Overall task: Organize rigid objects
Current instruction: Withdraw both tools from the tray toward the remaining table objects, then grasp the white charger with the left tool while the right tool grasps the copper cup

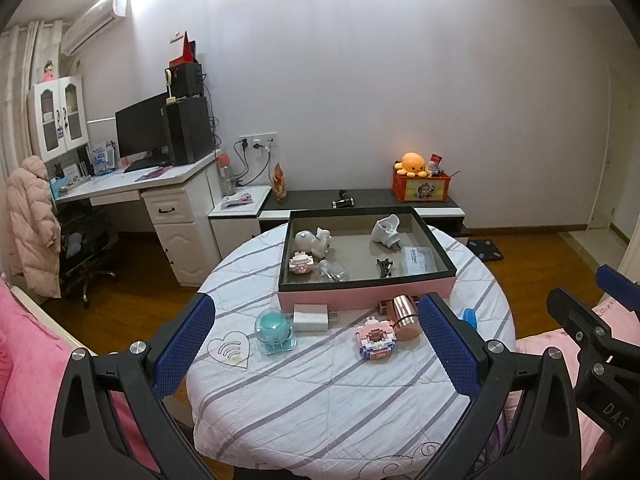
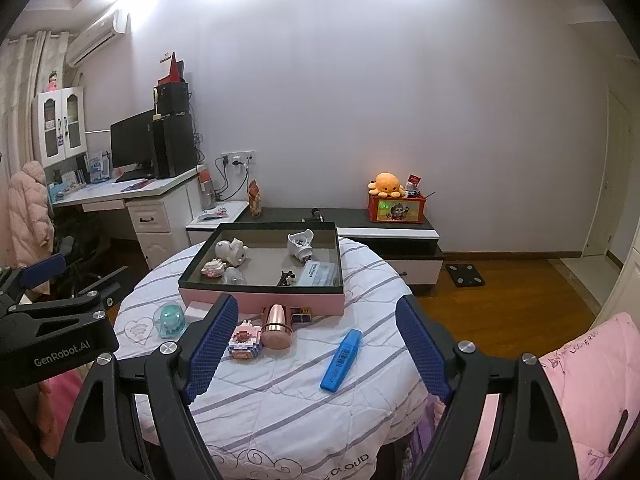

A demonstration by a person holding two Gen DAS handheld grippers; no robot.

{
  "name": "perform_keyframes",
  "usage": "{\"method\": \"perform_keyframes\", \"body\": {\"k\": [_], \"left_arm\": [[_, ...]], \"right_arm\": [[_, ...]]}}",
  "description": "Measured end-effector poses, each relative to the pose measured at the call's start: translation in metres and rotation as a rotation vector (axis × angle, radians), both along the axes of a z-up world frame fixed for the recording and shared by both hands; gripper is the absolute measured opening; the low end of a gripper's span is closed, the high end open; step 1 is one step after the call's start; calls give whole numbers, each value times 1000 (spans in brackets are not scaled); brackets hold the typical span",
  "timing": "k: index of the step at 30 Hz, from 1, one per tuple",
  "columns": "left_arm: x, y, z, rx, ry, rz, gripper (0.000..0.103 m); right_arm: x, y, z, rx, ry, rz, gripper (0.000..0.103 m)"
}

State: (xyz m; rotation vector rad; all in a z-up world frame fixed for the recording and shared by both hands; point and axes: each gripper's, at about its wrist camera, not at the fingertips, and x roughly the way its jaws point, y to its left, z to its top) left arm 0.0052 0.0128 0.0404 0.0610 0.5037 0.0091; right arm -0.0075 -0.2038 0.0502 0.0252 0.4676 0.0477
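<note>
Clutter sits on a round table point(image 2: 280, 392) draped in a white cloth with grey stripes. Toward the table's far edge lies a shallow pink-sided tray point(image 2: 260, 296) with a dark rim. Inside it: a white animal figurine point(image 2: 231, 251) at the far-left corner, a small brick-built model point(image 2: 213, 268) and a clear bag point(image 2: 236, 276) near the front-left, a white plug adapter point(image 2: 301, 245) toward the far-right, and a black clip point(image 2: 286, 278) beside a clear packet point(image 2: 320, 274) at the front-right.

On the cloth in front of the tray, from the table's left edge inward: a teal globe ornament point(image 1: 275, 330), a white charger point(image 1: 311, 317) just by the tray's front wall, a pink-and-white brick model point(image 1: 376, 338), and a rose-gold bottle point(image 1: 405, 316) lying on its side, touching or nearly touching that model. A small dark item point(image 2: 302, 314) rests against the tray wall behind the bottle. A blue highlighter point(image 2: 341, 360) lies alone toward the table's right edge.

Both hand-held tools hover over the near edge. The left gripper point(image 1: 316, 344) is spread wide with nothing between its blue pads. The right gripper point(image 2: 318, 356) is likewise released and empty, with the highlighter lying on the cloth below the gap between its fingers.
</note>
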Motion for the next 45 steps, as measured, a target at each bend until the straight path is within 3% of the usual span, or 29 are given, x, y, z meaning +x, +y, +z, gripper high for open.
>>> {"method": "perform_keyframes", "body": {"k": [26, 31, 45], "left_arm": [[29, 12, -17, 18, 67, 53, 103], [62, 19, -38, 24, 151, 72, 103], [166, 30, -117, 47, 416, 81, 103]], "right_arm": [[27, 7, -11, -27, 63, 17, 83], [54, 15, -25, -35, 127, 36, 83], [166, 29, -105, -34, 406, 59, 83]]}}
